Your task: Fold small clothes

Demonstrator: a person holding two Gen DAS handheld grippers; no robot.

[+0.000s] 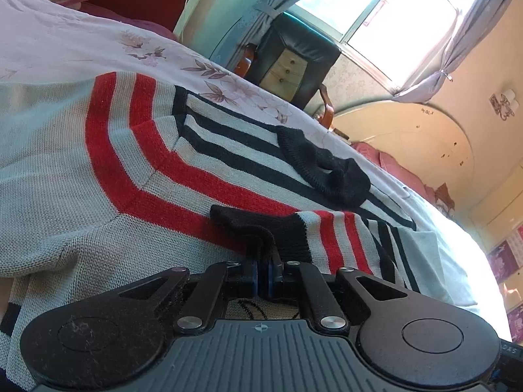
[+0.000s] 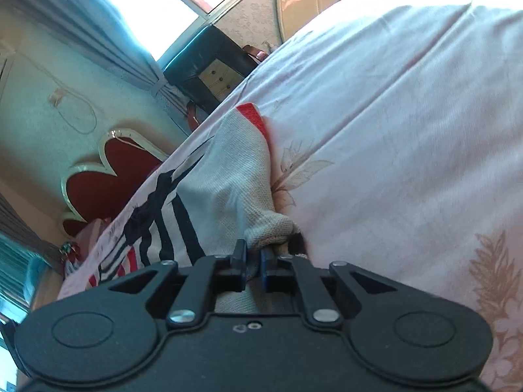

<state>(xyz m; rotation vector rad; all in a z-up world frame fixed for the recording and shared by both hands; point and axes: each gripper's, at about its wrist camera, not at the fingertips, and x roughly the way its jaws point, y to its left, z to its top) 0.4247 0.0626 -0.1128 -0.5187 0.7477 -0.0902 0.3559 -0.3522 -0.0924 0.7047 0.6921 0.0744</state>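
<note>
Left wrist view: the left gripper [image 1: 262, 271] has its jaws clamped on a black cuff [image 1: 261, 228] of the striped sweater [image 1: 65, 170], which lies on the bed [image 1: 65, 45]; the pinch itself is hidden. On the sweater's far side, the right gripper [image 2: 252, 263] has its jaws clamped on a bunched grey edge, its tip blurred.

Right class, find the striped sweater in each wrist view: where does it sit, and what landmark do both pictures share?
Left wrist: the sweater fills the left and centre, spread on the bed sheet; the left claw pinches its black cuff.
Right wrist: it lies centre-left, running up from the right claw, which pinches grey knit.
Shared landmark: the black chair under the window.
</note>
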